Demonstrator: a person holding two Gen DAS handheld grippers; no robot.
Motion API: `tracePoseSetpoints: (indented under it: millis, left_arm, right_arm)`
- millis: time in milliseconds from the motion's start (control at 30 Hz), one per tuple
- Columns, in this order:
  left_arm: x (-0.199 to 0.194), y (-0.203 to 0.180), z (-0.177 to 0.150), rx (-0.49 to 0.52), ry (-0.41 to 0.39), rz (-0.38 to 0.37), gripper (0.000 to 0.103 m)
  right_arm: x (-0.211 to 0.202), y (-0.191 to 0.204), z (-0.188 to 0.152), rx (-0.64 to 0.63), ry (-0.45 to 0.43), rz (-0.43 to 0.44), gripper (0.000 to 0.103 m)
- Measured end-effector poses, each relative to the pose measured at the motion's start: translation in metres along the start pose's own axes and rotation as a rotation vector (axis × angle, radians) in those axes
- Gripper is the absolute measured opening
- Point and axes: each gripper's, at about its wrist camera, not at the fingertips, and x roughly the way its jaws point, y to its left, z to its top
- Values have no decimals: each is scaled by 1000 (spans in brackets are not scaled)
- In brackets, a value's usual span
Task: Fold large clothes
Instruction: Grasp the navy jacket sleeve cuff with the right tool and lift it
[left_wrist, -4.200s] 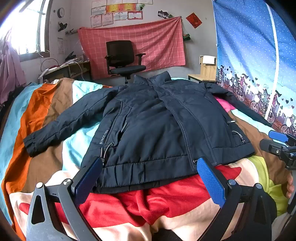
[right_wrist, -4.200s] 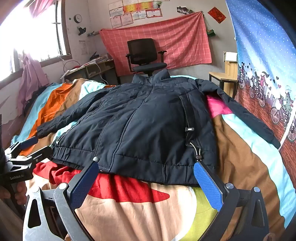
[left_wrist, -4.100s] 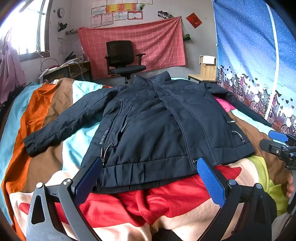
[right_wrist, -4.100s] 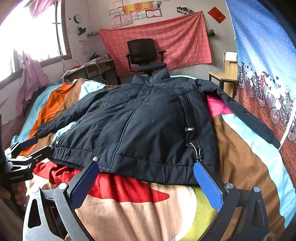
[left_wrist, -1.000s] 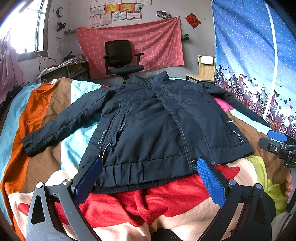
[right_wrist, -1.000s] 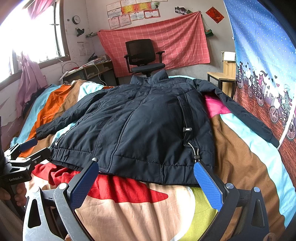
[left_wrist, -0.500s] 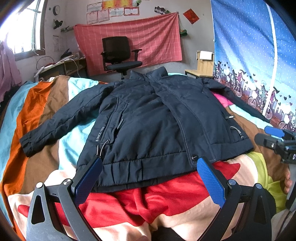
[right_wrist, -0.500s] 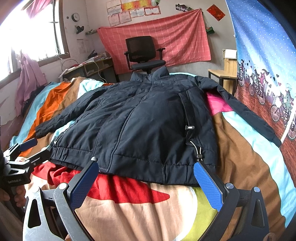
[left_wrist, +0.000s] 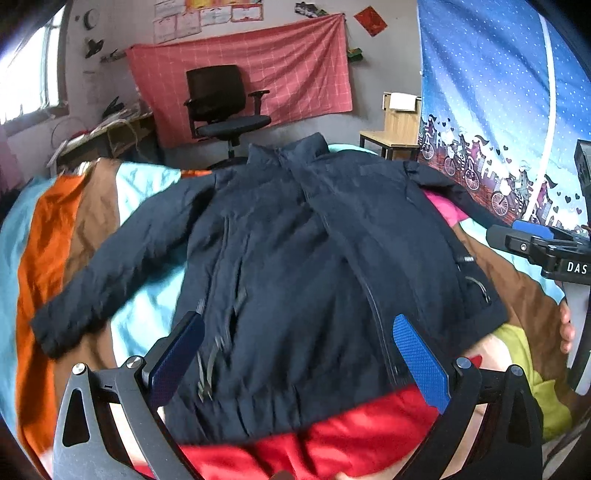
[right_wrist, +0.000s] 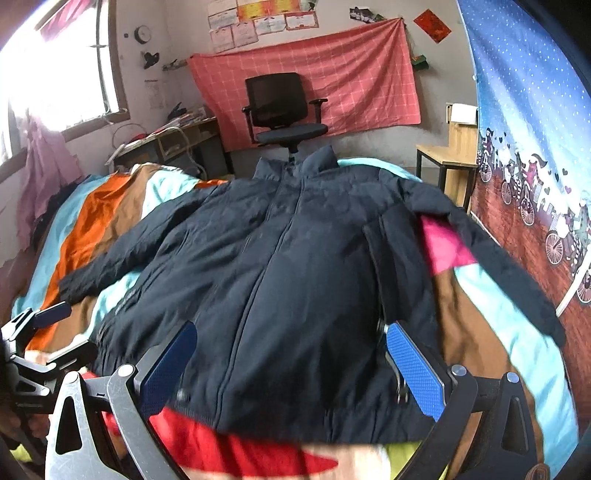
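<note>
The jacket (left_wrist: 295, 266) lies flat on the bedspread (left_wrist: 66, 236), hem at twelve o'clock of the left gripper (left_wrist: 295, 363) and right gripper (right_wrist: 291, 369), both wide open, holding nothing.

A jacket (left_wrist: 295, 266) is spread flat on the bed (left_wrist: 48, 258), front up, with its collar toward the far wall and its hem at the near edge. One sleeve (left_wrist: 110, 258) is stretched out to the left across the bedcover, the other (right_wrist: 509, 273) to the right along the hanging curtain (right_wrist: 535, 129). The left hand-held gripper (left_wrist: 295, 363) is placed over the hem at the jacket's left half, the right hand-held gripper (right_wrist: 291, 371) over the hem further right; each is seen at the edge of the other's view. Behind the bed an office chair (right_wrist: 284, 110) is set before a cloth hung on the wall (right_wrist: 332, 62). A table (right_wrist: 173, 144) stands to the chair's left, a wooden stand (right_wrist: 454, 155) to its right.
</note>
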Motion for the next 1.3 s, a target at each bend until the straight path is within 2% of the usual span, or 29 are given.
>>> tracePoseSetpoints:
  millis: [100,267,400,500,600,733,900,1133,1200,1300]
  left_arm:
    - [1,9,27,24,5,22,100]
    - [-5,23,68,73,9,112,100]
    - [-6,28,90,157,6,161,100]
    - [10,29,110,185,12,168,100]
    - [35,23,126,164,27,144,100]
    - [91,0,147,154,71,117,100]
    - [151,-22,157,131,97,38,100]
    - [212,-55,177,133,88,-52,100]
    - [231,-66,186,135,85,-64,100]
    - [259,-85,200,129,70,-49,100]
  right_arm:
    - [6,-2,23,1,5,-28,103]
    - [16,-12,55,14,0,-68,103]
    - [31,-39,60,133,14,-105,103]
    - [45,-63,53,216,17,-128,103]
    - [53,-89,46,308,-25,-170,103]
    - [61,-124,44,379,-48,-207,103]
    - [66,-168,35,446,-86,-269,103]
    - [58,-223,-5,648,-66,-336,103]
    - [51,-238,-18,722,-84,-339,103]
    - [46,-262,-35,845,-111,-289,103]
